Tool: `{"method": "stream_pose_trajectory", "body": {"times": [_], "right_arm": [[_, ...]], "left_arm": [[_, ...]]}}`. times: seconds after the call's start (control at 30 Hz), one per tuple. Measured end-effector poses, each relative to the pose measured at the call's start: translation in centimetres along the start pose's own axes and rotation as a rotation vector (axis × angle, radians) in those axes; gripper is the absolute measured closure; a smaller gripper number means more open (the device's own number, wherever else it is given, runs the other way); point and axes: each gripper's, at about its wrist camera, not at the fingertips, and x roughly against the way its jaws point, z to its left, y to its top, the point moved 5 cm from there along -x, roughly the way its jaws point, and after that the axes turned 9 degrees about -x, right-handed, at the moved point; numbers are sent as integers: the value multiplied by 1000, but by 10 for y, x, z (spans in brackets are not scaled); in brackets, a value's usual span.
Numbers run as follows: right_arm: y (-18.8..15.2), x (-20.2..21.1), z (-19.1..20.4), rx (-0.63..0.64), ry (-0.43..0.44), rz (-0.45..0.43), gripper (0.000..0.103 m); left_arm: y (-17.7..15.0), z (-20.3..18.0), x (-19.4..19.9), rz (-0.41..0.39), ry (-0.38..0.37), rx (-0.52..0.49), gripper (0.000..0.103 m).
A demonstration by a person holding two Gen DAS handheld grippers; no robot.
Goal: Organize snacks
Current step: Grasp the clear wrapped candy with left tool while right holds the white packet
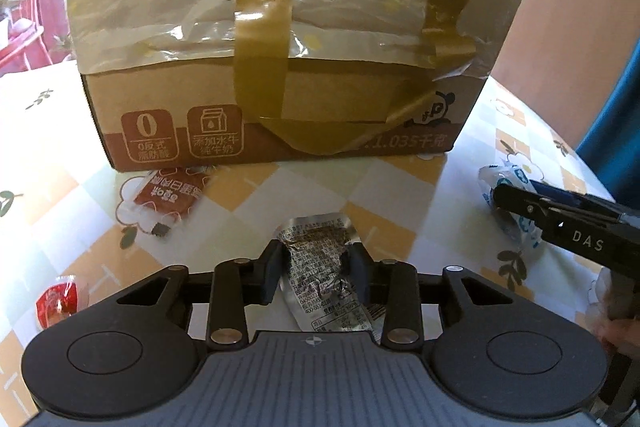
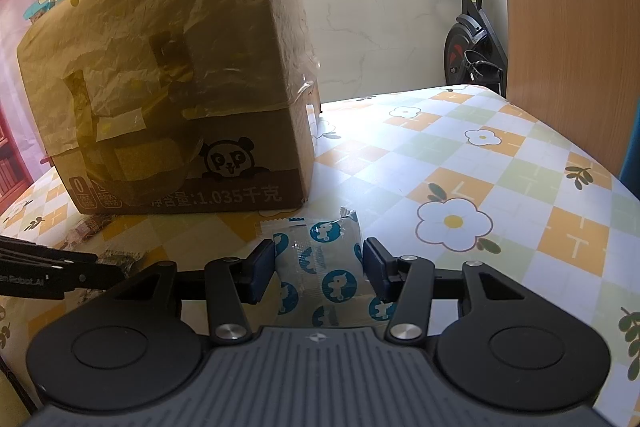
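Note:
A silver foil snack packet (image 1: 320,259) lies on the table between the fingers of my left gripper (image 1: 316,269), whose pads touch its sides. A white packet with blue round prints (image 2: 320,267) lies between the fingers of my right gripper (image 2: 319,267), pads at its edges. That packet also shows at the right of the left wrist view (image 1: 508,203), under the right gripper's fingers (image 1: 520,203). A red sauce sachet (image 1: 170,197) lies near the box. A small red wrapped snack (image 1: 58,303) sits at the left.
A large taped cardboard box (image 1: 280,39) stands on the checked flower tablecloth (image 2: 480,187) just beyond both packets; it also fills the left of the right wrist view (image 2: 180,87). An exercise bike (image 2: 472,39) and a wooden panel (image 2: 568,27) stand beyond the table.

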Motion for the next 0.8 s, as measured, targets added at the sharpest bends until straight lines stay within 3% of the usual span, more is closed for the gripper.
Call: {"method": "stream_pose_trajectory", "body": {"times": [0.8], "right_arm": [[-1,0,1,-8,1,-4,53]], "left_arm": [[22,-6,49,-148,-18,-41,71]]}}
